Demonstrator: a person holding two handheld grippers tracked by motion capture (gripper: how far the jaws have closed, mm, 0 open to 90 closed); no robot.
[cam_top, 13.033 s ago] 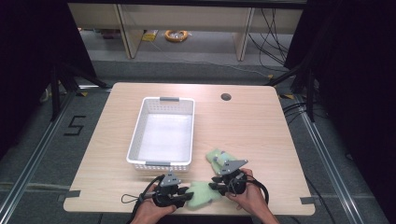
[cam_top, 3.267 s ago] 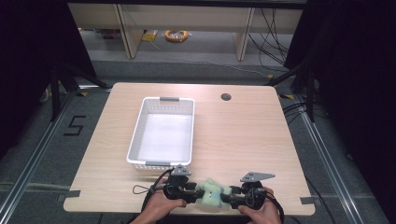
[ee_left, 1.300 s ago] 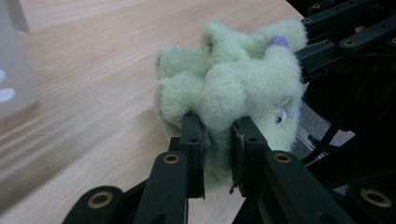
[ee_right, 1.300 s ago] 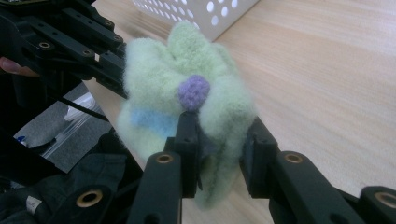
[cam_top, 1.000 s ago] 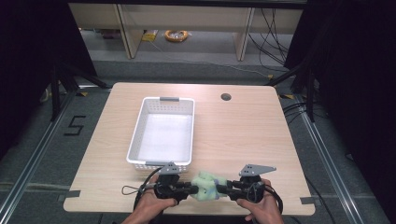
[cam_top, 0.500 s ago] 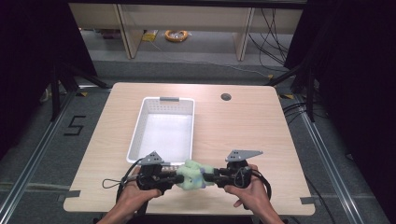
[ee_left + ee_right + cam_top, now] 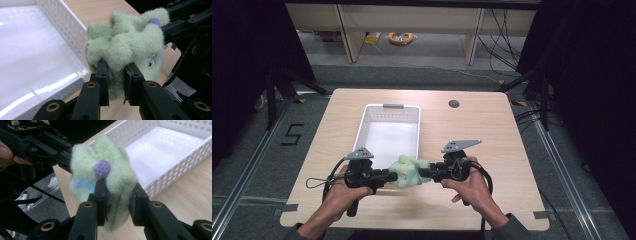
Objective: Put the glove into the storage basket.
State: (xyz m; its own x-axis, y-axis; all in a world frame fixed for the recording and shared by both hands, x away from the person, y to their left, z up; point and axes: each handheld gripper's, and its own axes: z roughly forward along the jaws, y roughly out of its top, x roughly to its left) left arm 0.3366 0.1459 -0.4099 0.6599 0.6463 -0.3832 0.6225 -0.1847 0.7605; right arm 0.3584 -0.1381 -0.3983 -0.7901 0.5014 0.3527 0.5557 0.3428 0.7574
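Observation:
A fuzzy pale green knitted piece (image 7: 406,172) with a purple bobble (image 7: 102,169) and a light blue patch hangs bunched between the two grippers, above the near end of the white perforated basket (image 7: 367,120). My left gripper (image 7: 388,176) comes from the left and is shut on the green piece (image 7: 125,47). My right gripper (image 7: 422,172) comes from the right and is shut on its other side (image 7: 105,177). In the left gripper view (image 7: 116,85) and the right gripper view (image 7: 117,205) the black pads press into the wool. The basket (image 7: 37,55) is empty inside.
The light wooden table (image 7: 492,135) has a round dark hole (image 7: 454,104) at the back right. Metal rails and dark floor run along both sides. A low shelf with a coiled orange cable (image 7: 400,37) stands beyond the table.
Both hands have lifted the green piece off the table front and carried it up and toward the basket's near end. The grip on it has stayed the same.

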